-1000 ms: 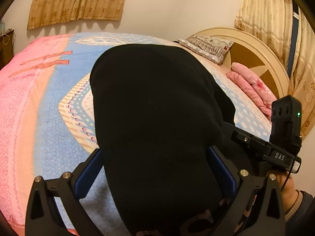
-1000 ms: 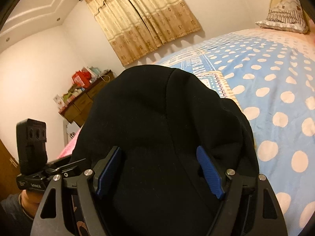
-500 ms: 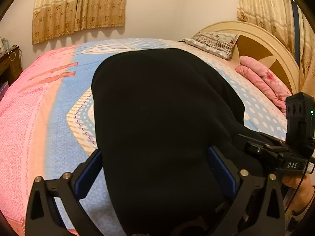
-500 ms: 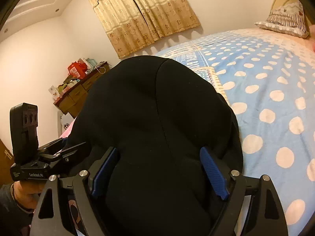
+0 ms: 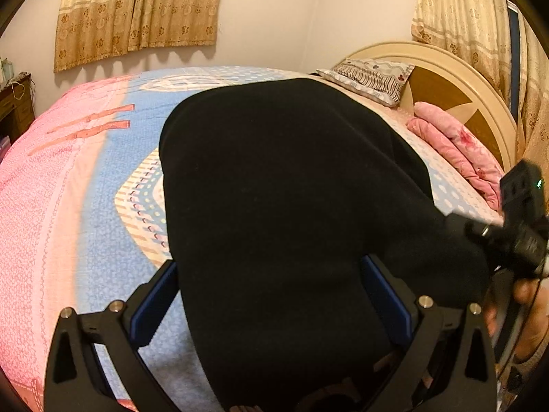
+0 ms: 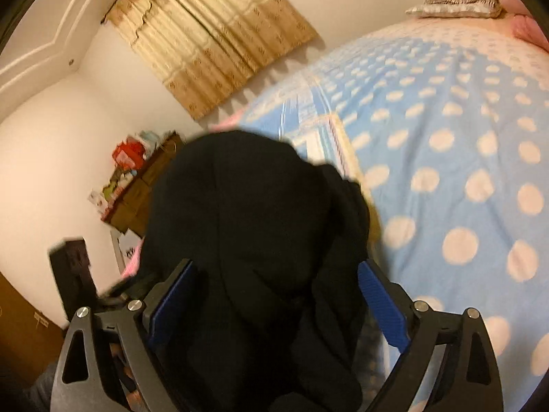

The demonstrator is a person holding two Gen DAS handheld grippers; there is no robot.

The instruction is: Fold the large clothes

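Both claws are over the bed (image 5: 85,213), and the black garment (image 5: 291,206) lies bunched on the bedspread, running in between each pair of fingers.

My left claw (image 5: 271,295) is spread wide. The blue pads (image 5: 154,304) sit either side of the cloth; the left pad looks clear of the fabric edge, while the right pad is right against it – I can't tell whether it's pressing. So: wide open, cloth between the fingers, no clear pinch.

My right claw (image 6: 274,302) has just been opening further and is now about as wide as it goes. The same black garment (image 6: 247,226) is heaped between its fingers, with a loose fold hanging toward the right pad (image 6: 381,309). I see no pinch, and the view is motion-blurred, so edge contact is hard to read.

From the left camera, my right claw's camera block (image 5: 521,213) shows at the right edge, blurred, with my hand (image 5: 528,312) under it. From the right camera, the left unit (image 6: 73,271) shows at lower left.

Background – a pillow (image 5: 370,79) at the headboard (image 5: 459,96), a folded pink blanket (image 5: 459,151) beside it, curtains (image 5: 137,13) on the wall and a cluttered dresser (image 6: 137,192) in the corner.
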